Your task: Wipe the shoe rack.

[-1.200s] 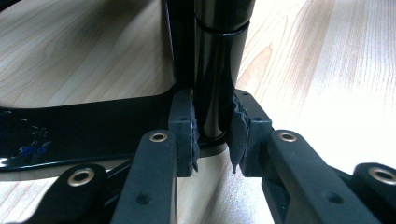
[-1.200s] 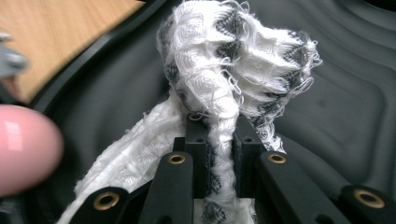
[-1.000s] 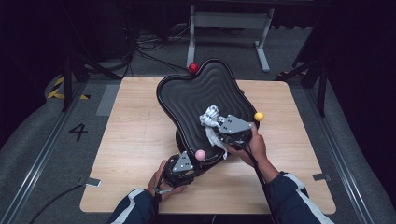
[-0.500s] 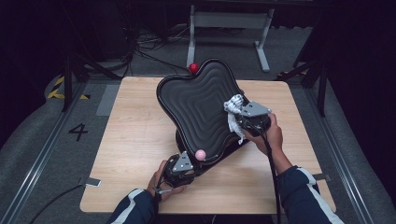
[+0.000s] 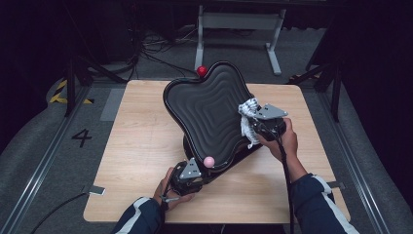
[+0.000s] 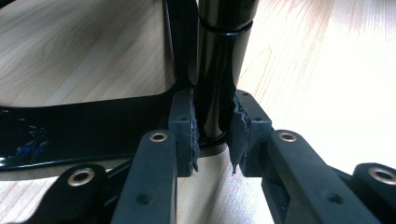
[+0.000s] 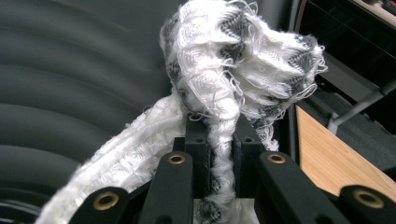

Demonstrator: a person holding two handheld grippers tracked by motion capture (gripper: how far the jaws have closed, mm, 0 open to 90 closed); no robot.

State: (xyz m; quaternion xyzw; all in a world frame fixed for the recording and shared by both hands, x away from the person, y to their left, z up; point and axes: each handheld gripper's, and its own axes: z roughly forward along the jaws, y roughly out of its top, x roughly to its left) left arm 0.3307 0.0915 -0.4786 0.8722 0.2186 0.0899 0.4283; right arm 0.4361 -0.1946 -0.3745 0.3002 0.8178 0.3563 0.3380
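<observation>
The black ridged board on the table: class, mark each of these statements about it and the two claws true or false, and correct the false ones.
1. The right claw is shut on a white and grey cloth. True.
2. The left claw is open, holding nothing. False: it is shut on a black post under the black ridged board.
3. A pink ball sits at the board's near edge. True.
4. The red ball sits at the near edge beside the pink ball. False: it sits at the board's far edge.
5. The cloth is at the board's left edge. False: it is at the right edge in the high view.
</observation>
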